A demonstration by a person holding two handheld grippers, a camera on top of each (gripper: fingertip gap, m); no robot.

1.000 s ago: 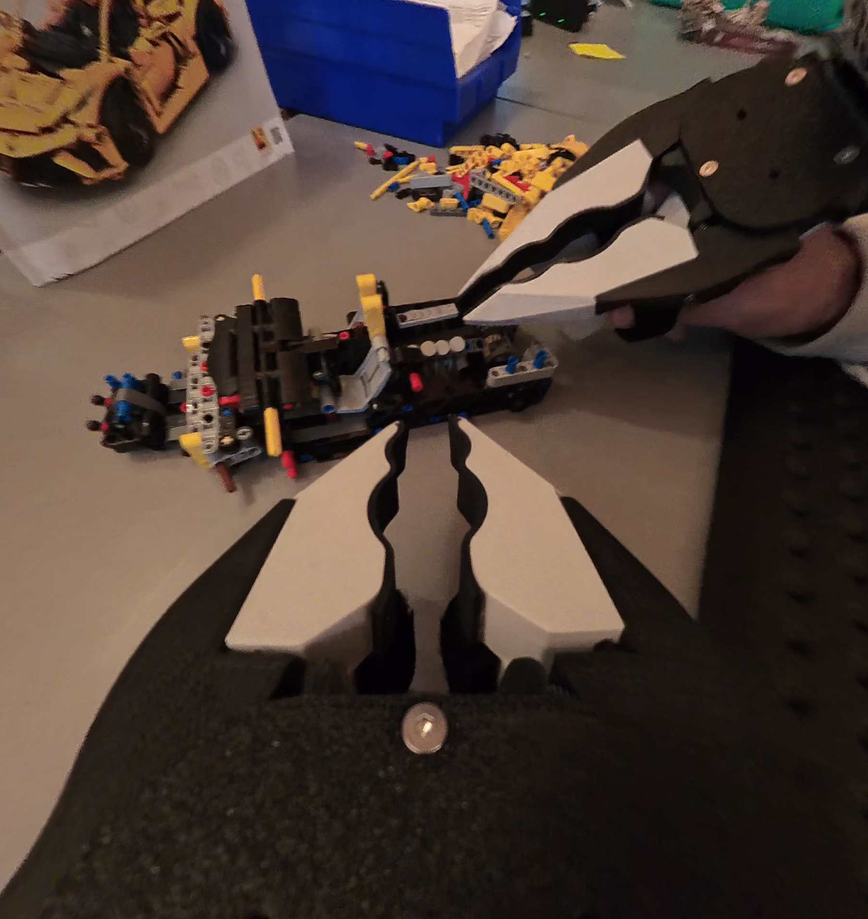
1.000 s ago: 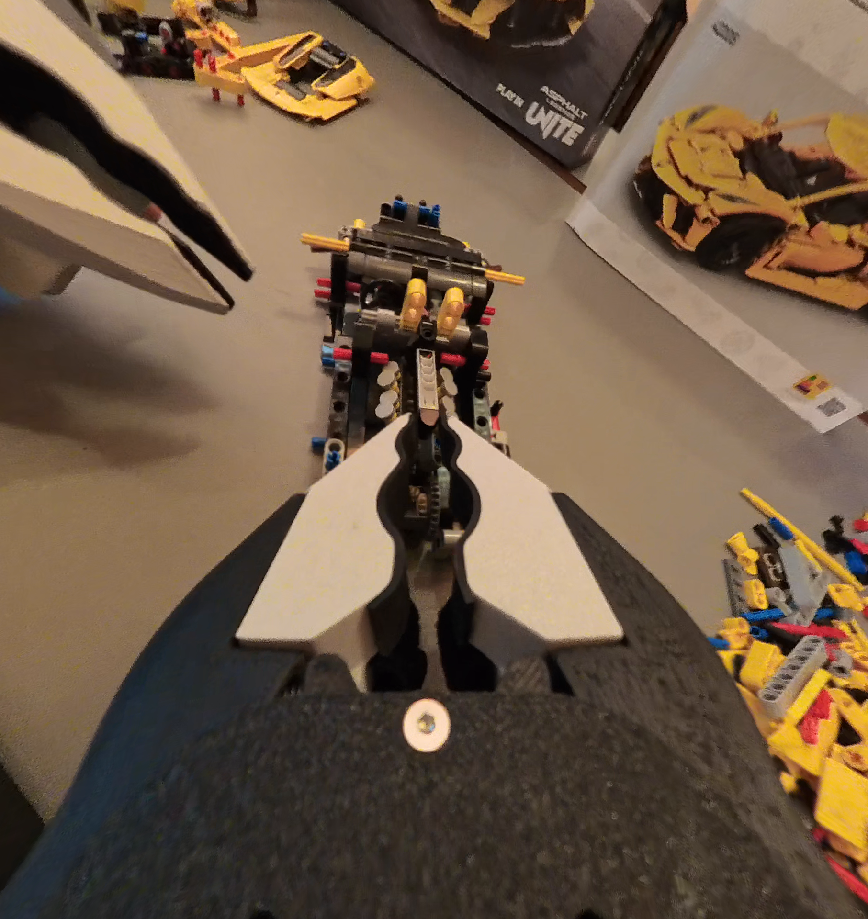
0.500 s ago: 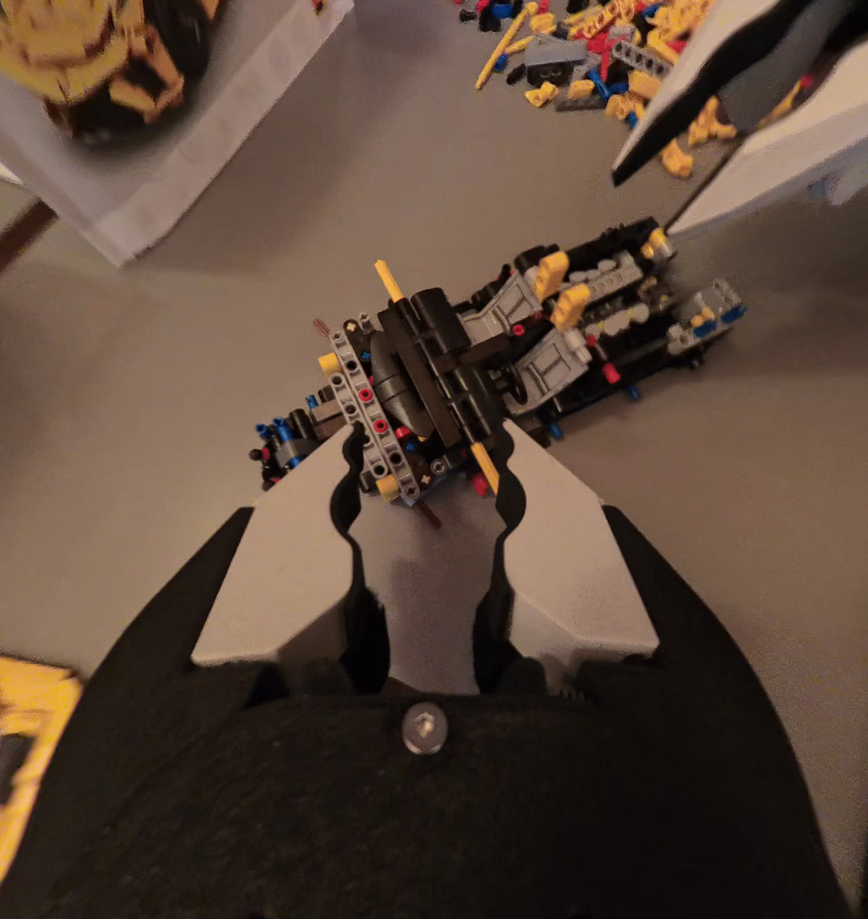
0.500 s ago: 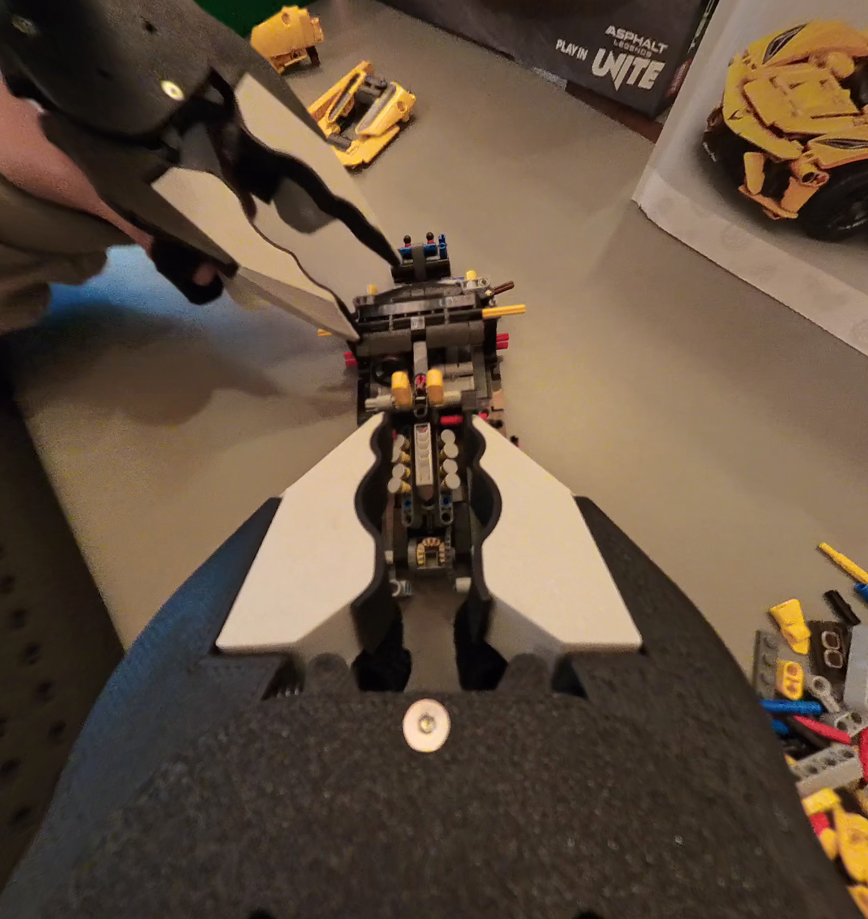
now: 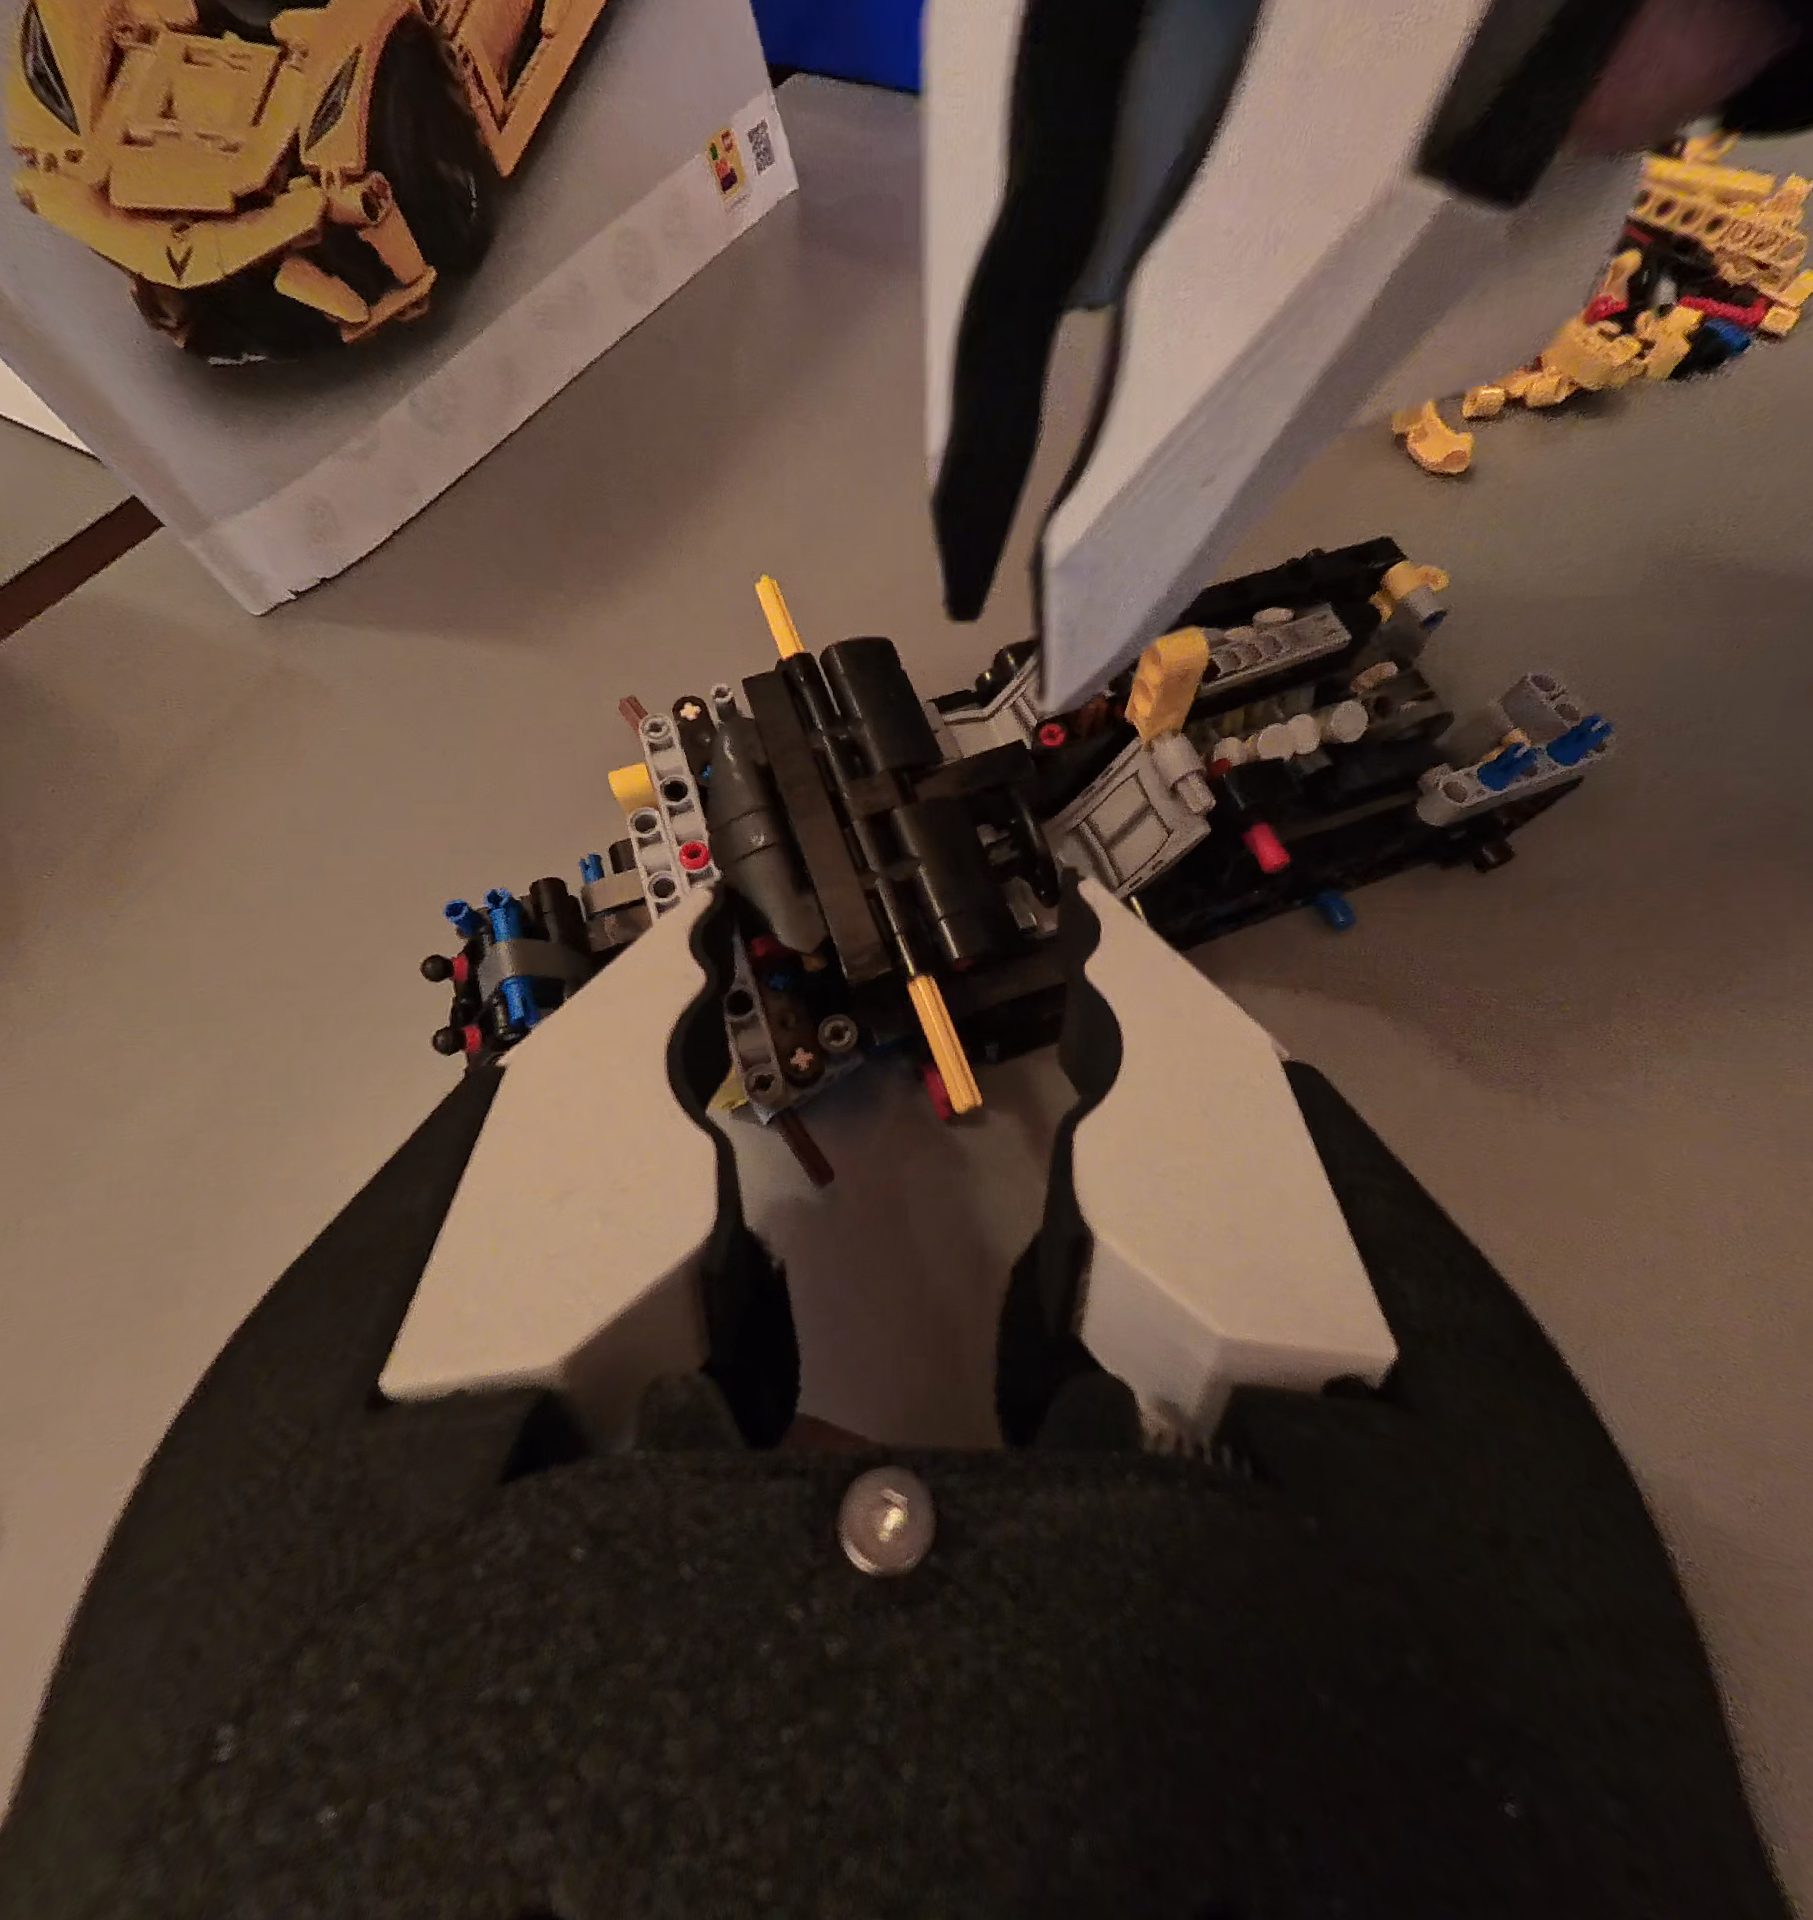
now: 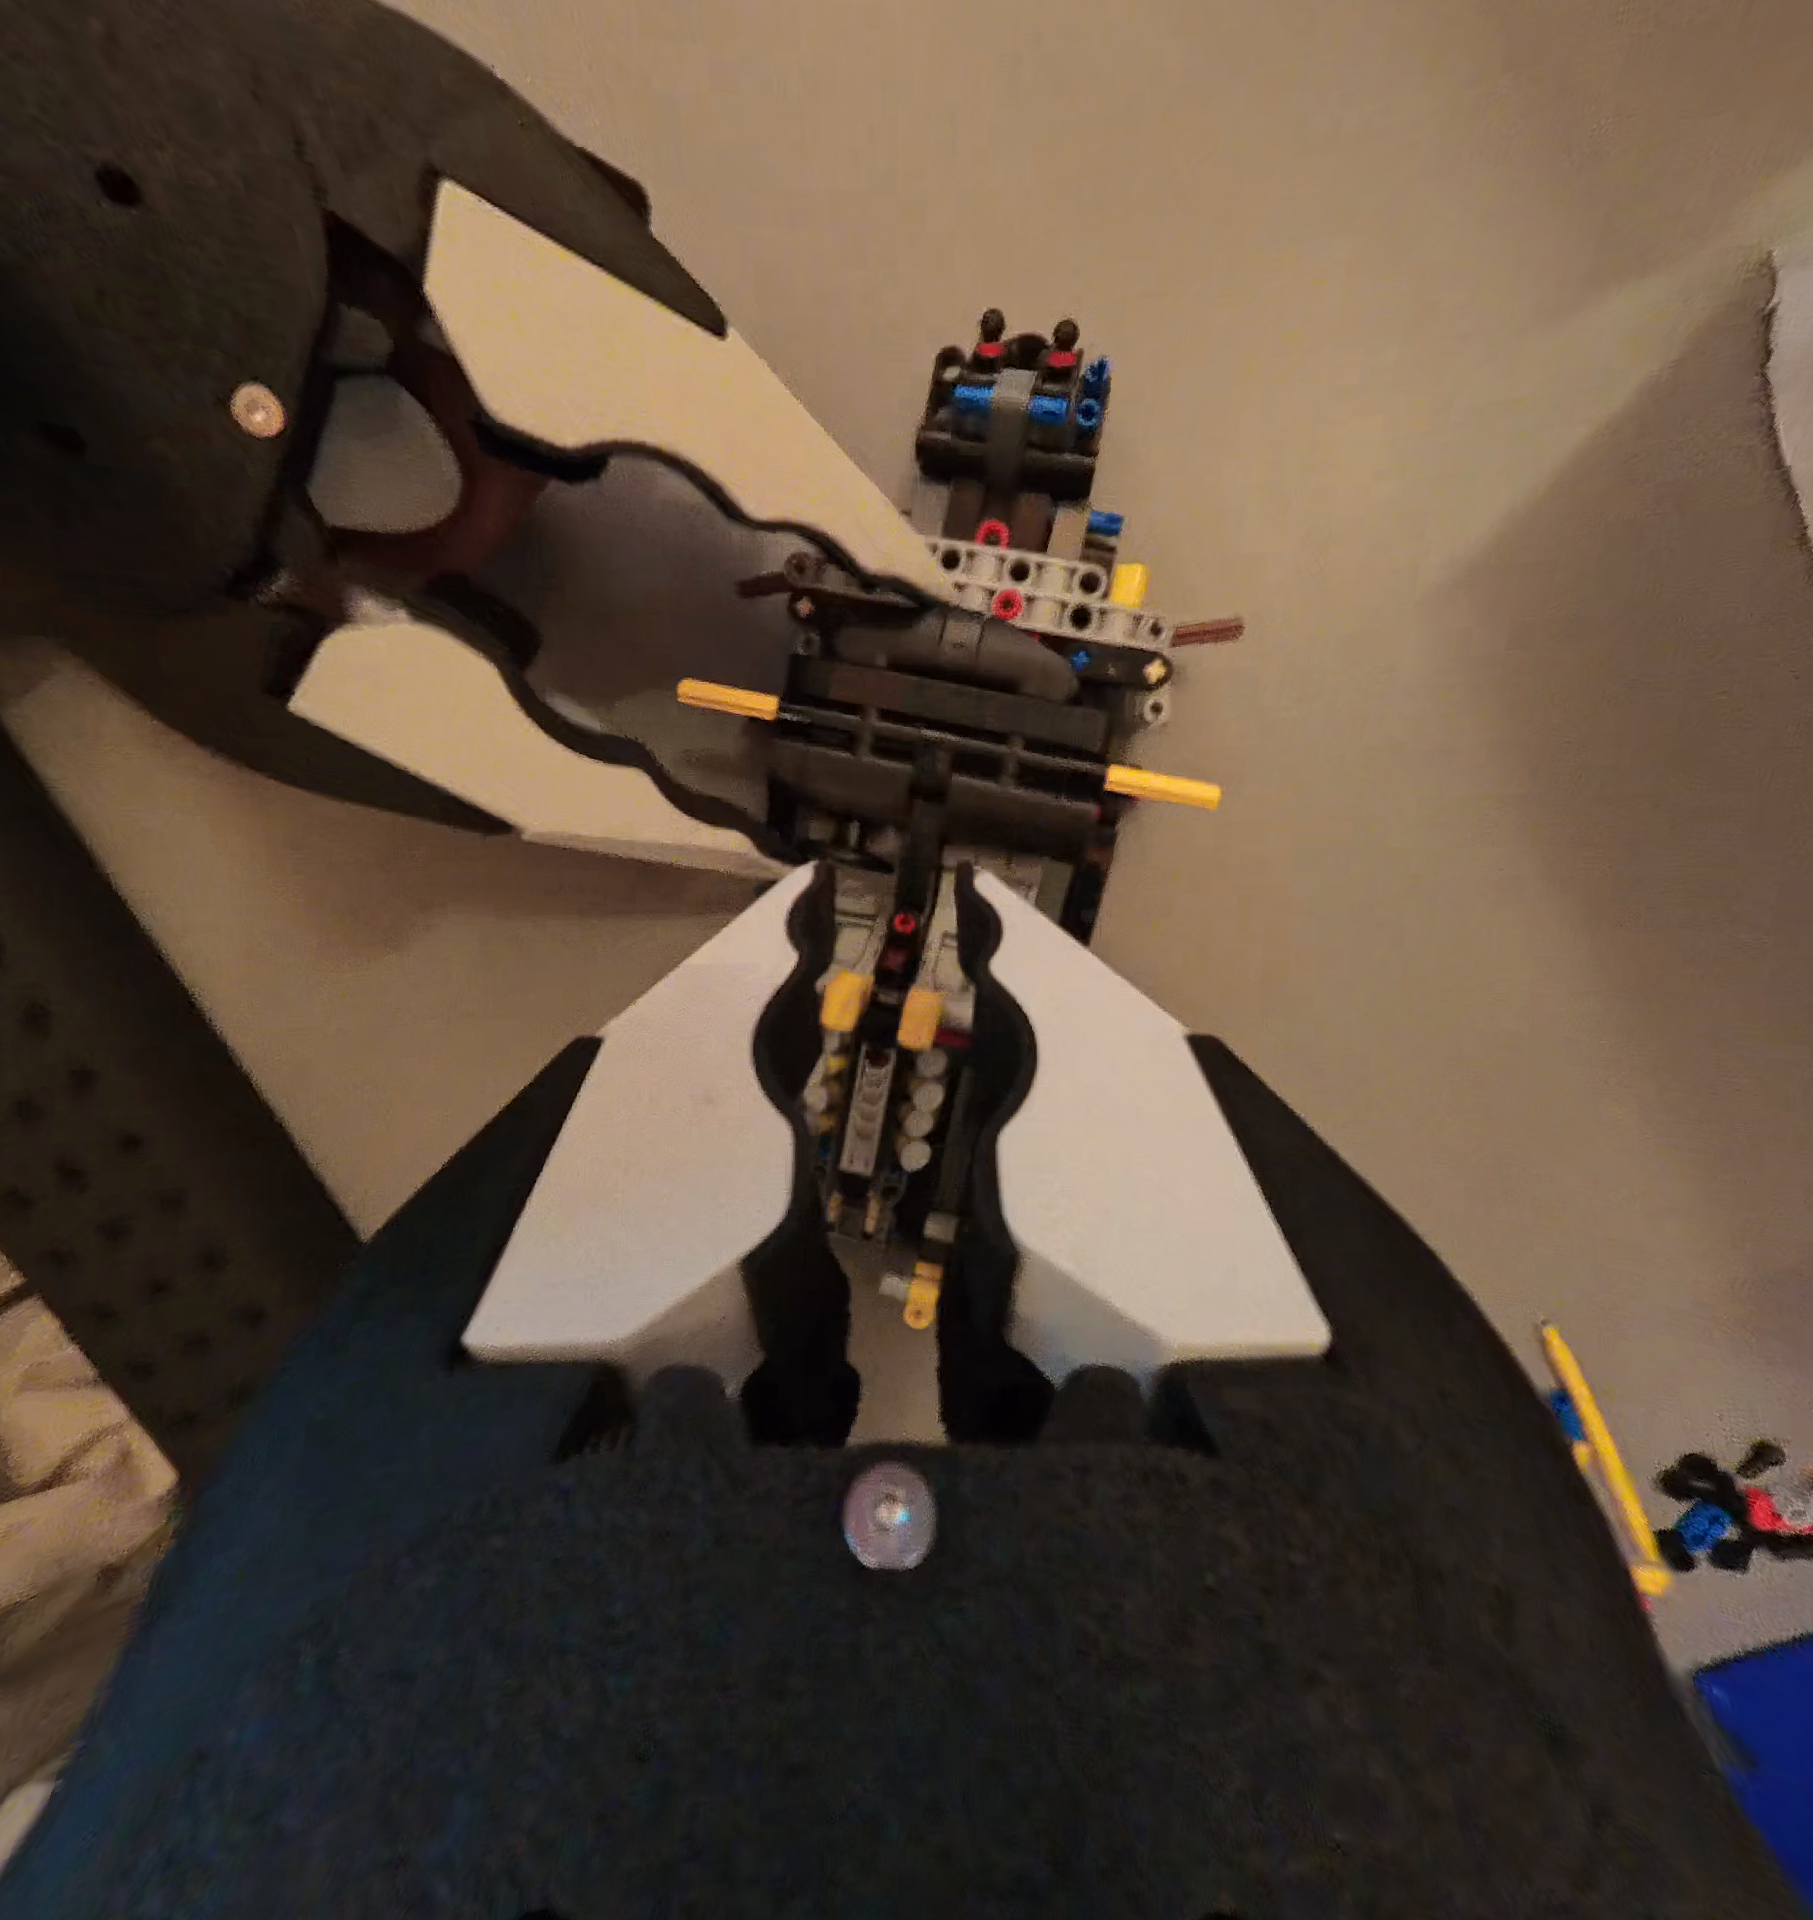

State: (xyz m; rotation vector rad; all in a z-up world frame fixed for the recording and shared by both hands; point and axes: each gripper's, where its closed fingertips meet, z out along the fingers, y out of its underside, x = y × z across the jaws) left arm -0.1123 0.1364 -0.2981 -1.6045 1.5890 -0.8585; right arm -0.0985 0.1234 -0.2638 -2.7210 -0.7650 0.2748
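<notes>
— What's the setting?
— A grey tabletop (image 5: pixel 258 935) with a printed box (image 5: pixel 382 260) showing a yellow car, and loose bricks (image 5: pixel 1660 301) heaped far right.
— And the model?
— The half-built brick chassis (image 5: pixel 985 821) lies flat. The left gripper (image 5: pixel 886 904) is spread wide, its fingertips either side of the chassis's axle section, not clamping.
— The other one?
— The right gripper (image 6: pixel 894 878) angles down over the rear half, jaws parted and straddling the engine part; contact is unclear.
</notes>
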